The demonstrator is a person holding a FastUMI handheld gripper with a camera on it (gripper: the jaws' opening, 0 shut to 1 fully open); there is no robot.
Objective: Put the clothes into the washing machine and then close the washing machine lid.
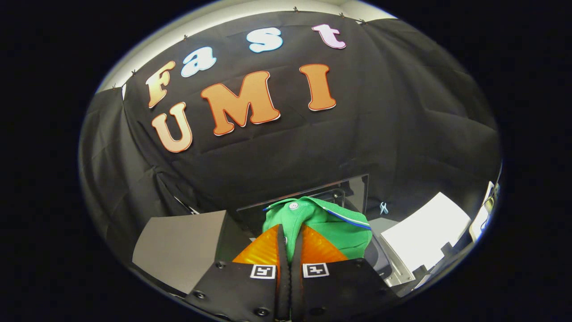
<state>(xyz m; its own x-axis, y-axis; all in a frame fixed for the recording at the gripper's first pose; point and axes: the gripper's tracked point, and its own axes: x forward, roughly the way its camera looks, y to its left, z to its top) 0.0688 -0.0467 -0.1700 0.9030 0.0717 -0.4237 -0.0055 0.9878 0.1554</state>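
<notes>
A green garment [330,223] with a blue-and-white trimmed collar and a white button hangs bunched just ahead of my fingers. My gripper [289,239] is shut on it, a strip of green cloth pinched between the two fingers. Beyond and below the garment sits the washing machine [393,268], its dark glass lid [353,192] raised upright behind the cloth. The drum opening is hidden by the garment and the fingers.
A grey panel [183,246] lies to the left of the fingers. A white flat surface [424,237] lies to the right, beside the machine's edge. A small pale clip [383,207] hangs on the black cloth wall behind.
</notes>
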